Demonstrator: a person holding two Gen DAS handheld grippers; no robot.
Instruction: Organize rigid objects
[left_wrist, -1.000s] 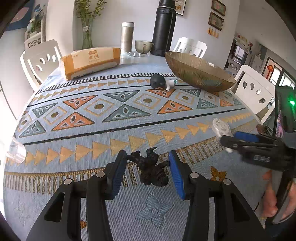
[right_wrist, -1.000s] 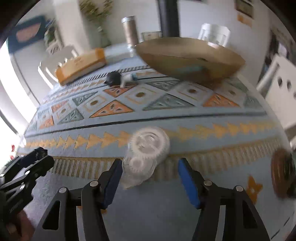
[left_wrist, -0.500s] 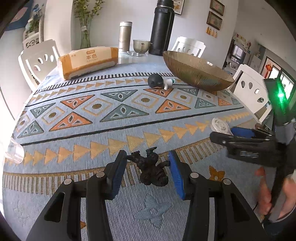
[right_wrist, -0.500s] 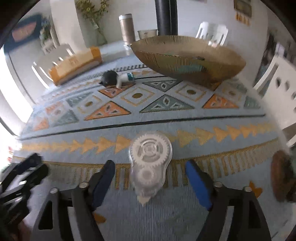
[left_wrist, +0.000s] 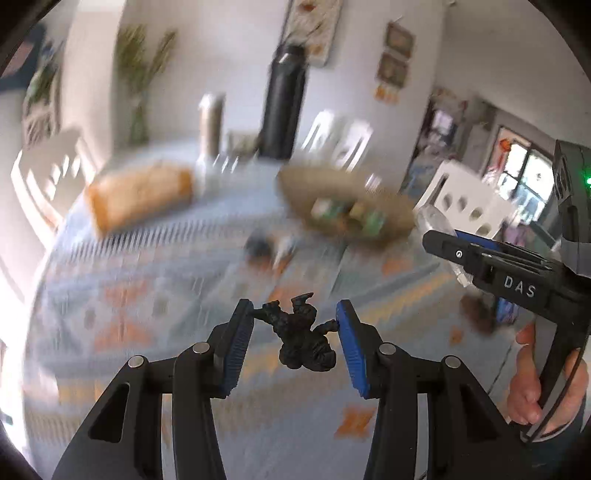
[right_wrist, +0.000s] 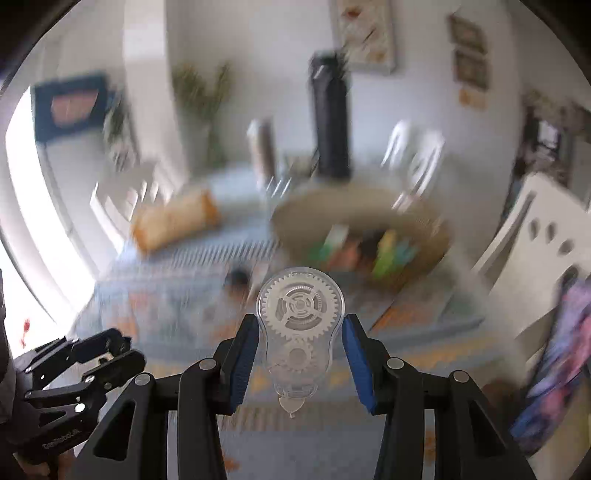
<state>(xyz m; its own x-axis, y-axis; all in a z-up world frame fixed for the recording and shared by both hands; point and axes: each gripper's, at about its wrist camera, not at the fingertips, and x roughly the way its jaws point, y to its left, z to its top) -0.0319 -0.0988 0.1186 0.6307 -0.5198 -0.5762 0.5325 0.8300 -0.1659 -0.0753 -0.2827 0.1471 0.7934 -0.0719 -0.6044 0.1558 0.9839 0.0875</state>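
Left hand-held gripper (left_wrist: 294, 321) grips dark figurine (left_wrist: 300, 338); right hand-held gripper (right_wrist: 299, 325) closing on clear gear case (right_wrist: 300, 325); both tilted downward.

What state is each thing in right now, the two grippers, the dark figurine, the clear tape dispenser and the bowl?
left gripper: shut on the dark figurine.
dark figurine: pinched between the blue pads, lifted off the tablecloth.
right gripper: jaws closing, pads pressing the clear tape dispenser.
clear tape dispenser: held, gear end pointing away, off the table.
bowl: on the table, blurred, coloured items inside.
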